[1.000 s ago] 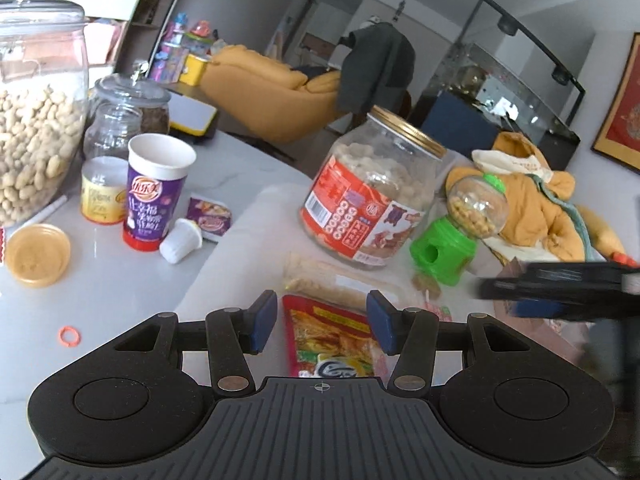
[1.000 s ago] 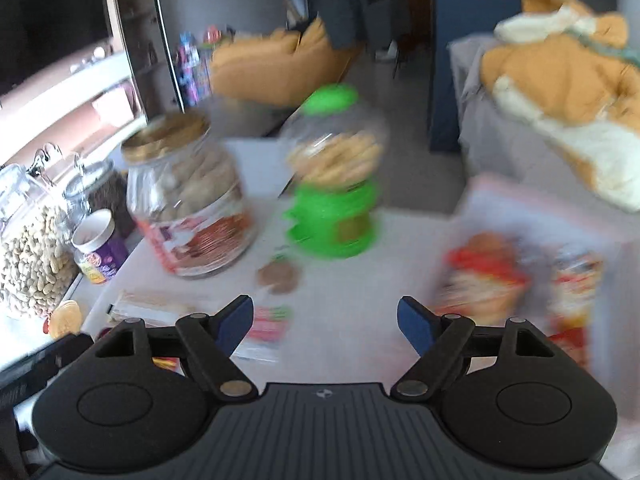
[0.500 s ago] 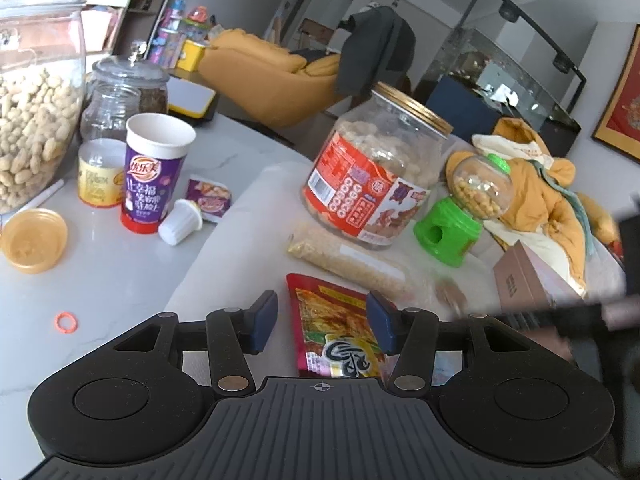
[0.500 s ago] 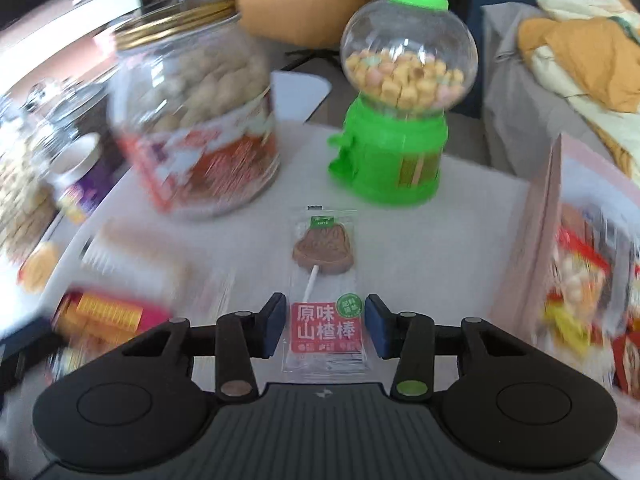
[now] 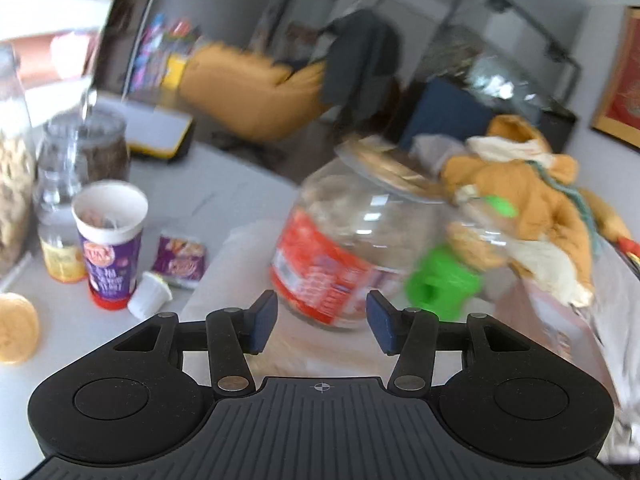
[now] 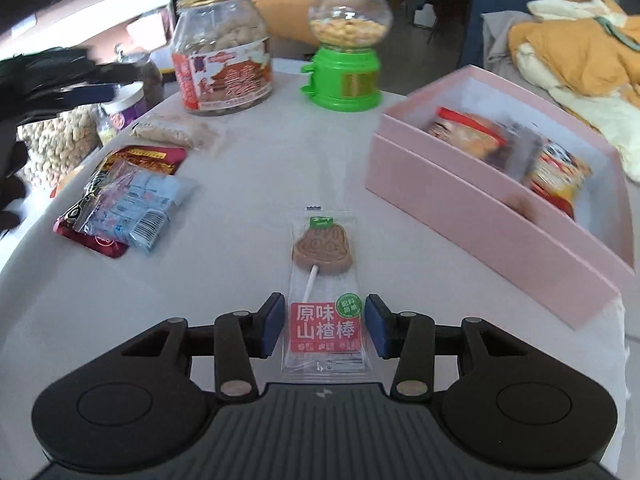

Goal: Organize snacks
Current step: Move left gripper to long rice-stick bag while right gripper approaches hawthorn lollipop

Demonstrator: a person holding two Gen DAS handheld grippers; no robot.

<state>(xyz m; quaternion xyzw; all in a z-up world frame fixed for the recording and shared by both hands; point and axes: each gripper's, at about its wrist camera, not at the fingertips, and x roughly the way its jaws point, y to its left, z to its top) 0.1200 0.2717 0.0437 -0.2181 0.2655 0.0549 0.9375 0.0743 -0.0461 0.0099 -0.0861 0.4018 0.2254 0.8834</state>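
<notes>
In the right wrist view a wrapped hawthorn lollipop (image 6: 324,280) lies flat on the white table, its red label end between the open fingers of my right gripper (image 6: 325,326). A pink box (image 6: 500,196) holding several snack packs stands to its right. A blue-and-clear snack pack (image 6: 134,204) lies on a red packet (image 6: 120,172) at the left, beside a pale cracker pack (image 6: 174,130). My left gripper (image 5: 322,320) is open and empty, raised in front of the big red-labelled jar (image 5: 352,248); it also shows as a dark blur (image 6: 60,84) at the left.
A green candy dispenser (image 6: 344,48) and the red-labelled jar (image 6: 224,52) stand at the back. A purple cup (image 5: 110,236), a small white cup (image 5: 150,300), a purple sachet (image 5: 182,258), glass jars (image 5: 80,152) and an orange lid (image 5: 16,332) sit at the left.
The right gripper has lowered onto the lollipop, its fingers now either side of the label. The left gripper has lifted and swung away from the red packet; its view is blurred.
</notes>
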